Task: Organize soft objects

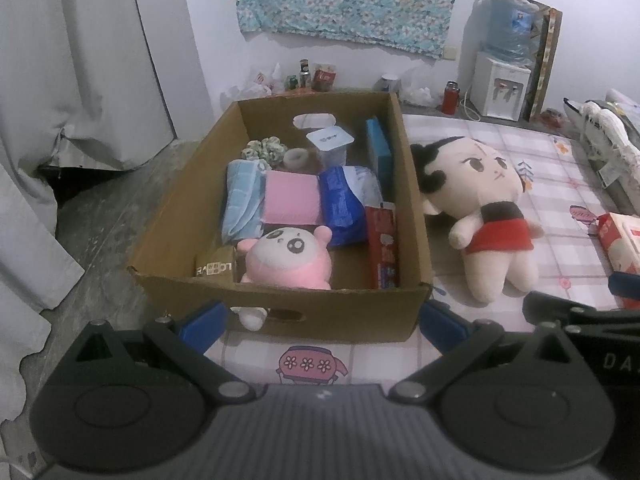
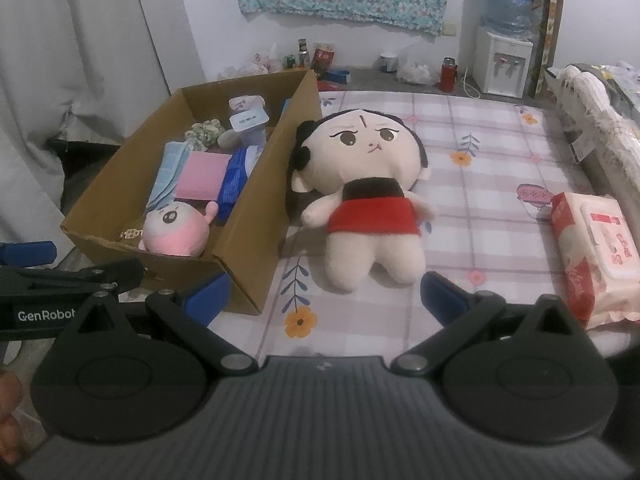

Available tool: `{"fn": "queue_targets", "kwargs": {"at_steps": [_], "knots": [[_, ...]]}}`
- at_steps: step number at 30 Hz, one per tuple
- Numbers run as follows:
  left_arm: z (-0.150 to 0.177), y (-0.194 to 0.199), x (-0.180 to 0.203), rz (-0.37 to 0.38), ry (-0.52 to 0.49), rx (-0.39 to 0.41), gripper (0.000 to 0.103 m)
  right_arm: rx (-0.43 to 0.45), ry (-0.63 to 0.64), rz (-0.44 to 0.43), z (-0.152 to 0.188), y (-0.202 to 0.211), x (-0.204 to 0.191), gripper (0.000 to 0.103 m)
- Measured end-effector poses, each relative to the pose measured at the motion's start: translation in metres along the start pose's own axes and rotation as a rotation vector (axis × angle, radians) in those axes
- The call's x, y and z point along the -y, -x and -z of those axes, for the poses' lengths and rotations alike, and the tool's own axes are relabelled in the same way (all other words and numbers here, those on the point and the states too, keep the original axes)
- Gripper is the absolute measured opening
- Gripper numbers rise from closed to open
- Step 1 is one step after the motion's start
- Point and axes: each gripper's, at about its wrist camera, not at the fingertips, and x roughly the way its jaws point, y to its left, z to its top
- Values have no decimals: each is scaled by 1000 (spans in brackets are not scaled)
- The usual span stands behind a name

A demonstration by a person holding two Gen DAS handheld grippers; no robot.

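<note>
Two grippers hover low over the mattress (image 2: 500, 152), both spread wide and holding nothing. Ahead-left of the right gripper (image 2: 324, 298) sits the cardboard box (image 2: 256, 216), already crowded. Directly ahead of it, touching the box wall, lies the doll (image 2: 372, 184) on its back. Off to its right: a wipes pack (image 2: 592, 256). The left gripper (image 1: 322, 322) faces the box's near wall. Risk: the doll is bulky, so a pinch on one leg could let it sag, catch the rim, or crush the pink plush (image 2: 176, 232).
</note>
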Motion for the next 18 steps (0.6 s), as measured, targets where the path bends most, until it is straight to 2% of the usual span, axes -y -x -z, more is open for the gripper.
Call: {"fn": "queue_targets", "kwargs": {"at_steps": [18], "knots": [[1, -5, -4, 7, 11, -19, 103, -9, 11, 5, 1, -4, -1, 102]]}}
